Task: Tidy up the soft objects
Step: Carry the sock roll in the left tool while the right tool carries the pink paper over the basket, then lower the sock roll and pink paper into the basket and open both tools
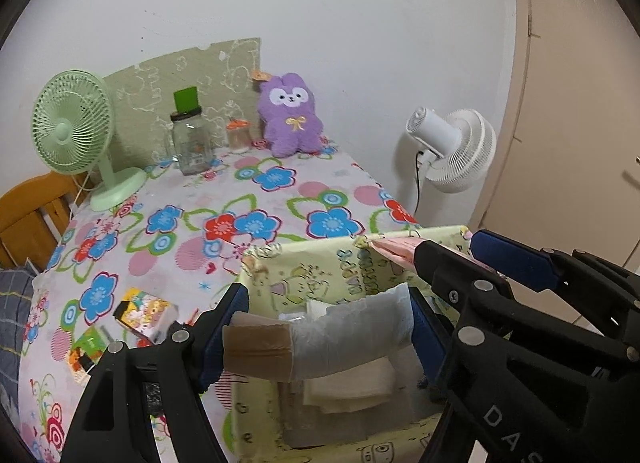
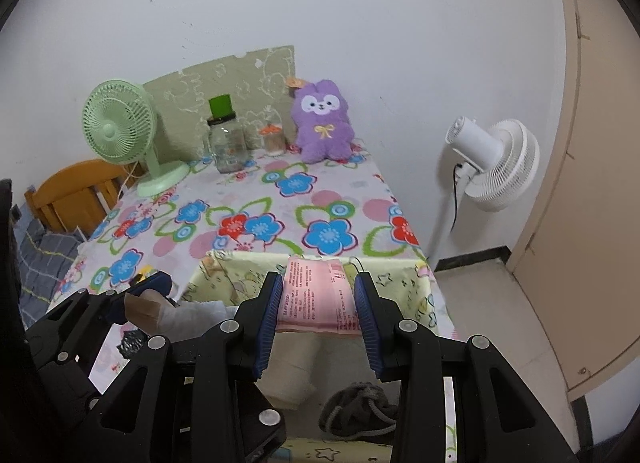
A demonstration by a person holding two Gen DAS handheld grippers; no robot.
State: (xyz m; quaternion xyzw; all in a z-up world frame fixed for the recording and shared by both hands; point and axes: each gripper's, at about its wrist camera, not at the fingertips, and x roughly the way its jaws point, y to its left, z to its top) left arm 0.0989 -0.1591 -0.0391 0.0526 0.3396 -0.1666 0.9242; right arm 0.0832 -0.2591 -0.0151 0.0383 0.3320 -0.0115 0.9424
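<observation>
My left gripper [image 1: 326, 303] is shut on a white wrapped roll [image 1: 344, 327] with a brown taped end, held crosswise above an open yellow-green patterned box [image 1: 304, 267]. Folded white cloths [image 1: 352, 387] lie inside the box. My right gripper [image 2: 318, 283] is shut on a flat pink printed packet [image 2: 312, 295] over the same box [image 2: 224, 275]. In the left wrist view the right gripper [image 1: 448, 245] hangs at the box's far right corner. A grey knitted item [image 2: 360, 407] lies in the box below. A purple plush toy [image 1: 290, 119] sits at the table's far end.
On the flowered tablecloth [image 1: 260, 191] stand a green desk fan [image 1: 76, 131], a glass jar [image 1: 191, 143] and a small orange-lidded jar [image 1: 238, 137]. Small colourful boxes [image 1: 144, 311] lie left of the patterned box. A white floor fan [image 1: 456, 151] and a door [image 1: 580, 103] stand to the right, a wooden chair [image 2: 76, 191] to the left.
</observation>
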